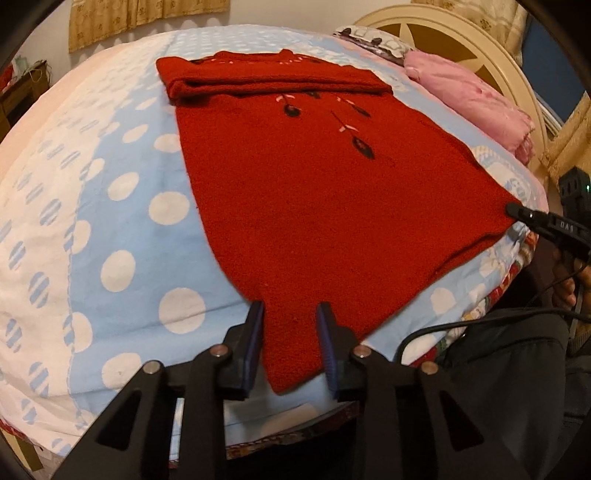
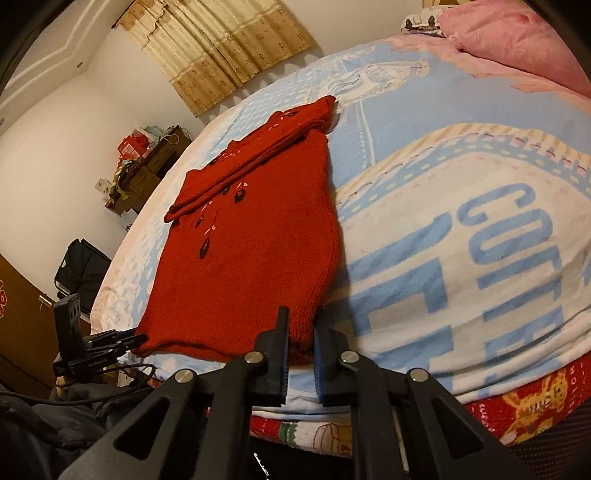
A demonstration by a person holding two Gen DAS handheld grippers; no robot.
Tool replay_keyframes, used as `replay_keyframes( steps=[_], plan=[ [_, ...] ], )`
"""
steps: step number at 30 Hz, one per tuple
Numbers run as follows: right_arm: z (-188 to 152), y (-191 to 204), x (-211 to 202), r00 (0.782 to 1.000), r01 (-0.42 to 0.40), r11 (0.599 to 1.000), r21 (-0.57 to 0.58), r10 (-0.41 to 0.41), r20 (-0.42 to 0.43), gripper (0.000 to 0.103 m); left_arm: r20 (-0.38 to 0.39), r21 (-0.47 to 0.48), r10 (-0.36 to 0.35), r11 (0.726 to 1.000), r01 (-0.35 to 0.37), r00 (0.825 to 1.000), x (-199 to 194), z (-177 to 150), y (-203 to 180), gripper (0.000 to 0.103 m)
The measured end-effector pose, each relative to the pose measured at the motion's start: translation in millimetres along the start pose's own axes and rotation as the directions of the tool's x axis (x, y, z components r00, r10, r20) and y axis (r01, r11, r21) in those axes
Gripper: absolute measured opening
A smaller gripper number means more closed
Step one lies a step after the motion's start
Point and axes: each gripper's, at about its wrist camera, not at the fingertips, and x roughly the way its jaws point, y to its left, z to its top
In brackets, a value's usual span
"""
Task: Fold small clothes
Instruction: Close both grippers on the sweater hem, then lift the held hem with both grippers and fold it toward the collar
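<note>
A red knit sweater (image 1: 314,203) with dark and pink embroidery lies flat on the bed, its sleeves folded across the far end. My left gripper (image 1: 291,308) is shut on the near left hem corner, and red cloth fills the gap between its blue pads. My right gripper (image 2: 301,317) is shut on the other hem corner of the sweater (image 2: 251,258), its pads close together with a thin fold of knit between them. Each view also catches the other gripper at the hem: the right gripper (image 1: 513,210) at the right corner, the left gripper (image 2: 138,338) at the left.
The bed carries a blue blanket with white dots (image 1: 110,221) and large lettering (image 2: 480,229). A pink pillow (image 1: 472,99) lies by the cream headboard (image 1: 443,33). A cluttered desk (image 2: 147,162) and a black bag (image 2: 81,269) stand beyond the bed. A hand (image 1: 565,284) and cables hang at the near edge.
</note>
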Motion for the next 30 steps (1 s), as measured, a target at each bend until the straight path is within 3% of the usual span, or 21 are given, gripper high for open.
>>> replay_keyframes(
  steps=[2,8,13,15,23,30],
  plan=[
    [0,-2,-2,1.0,-0.004,1.0,0.003,0.004,0.006,0.01,0.02,-0.01,-0.001,1.0,0.001,1.0,-4,0,3,0.008],
    [15,6,-30,0.988,-0.105,0.995,0.001,0.104,0.113,0.008,0.12,-0.047,0.006,0.999,0.0,0.993,-26,7,17,0.008],
    [41,15,-43,0.97,-0.172,0.985,0.004,0.169,0.177,0.008,0.272,0.043,0.093,0.993,-0.109,0.958,-57,22,11,0.008],
    [53,18,-42,0.964,-0.188,0.982,0.004,0.184,0.193,0.008,0.302,0.056,0.095,0.992,-0.117,0.949,-63,32,12,0.008],
    [103,26,-37,0.947,-0.227,0.974,0.011,0.218,0.235,0.008,0.339,-0.028,0.02,1.0,-0.012,0.941,-68,80,41,0.008],
    [152,32,-26,0.947,-0.228,0.974,0.005,0.22,0.232,0.008,0.373,-0.062,-0.044,0.995,0.072,0.927,-69,112,59,0.008]
  ],
)
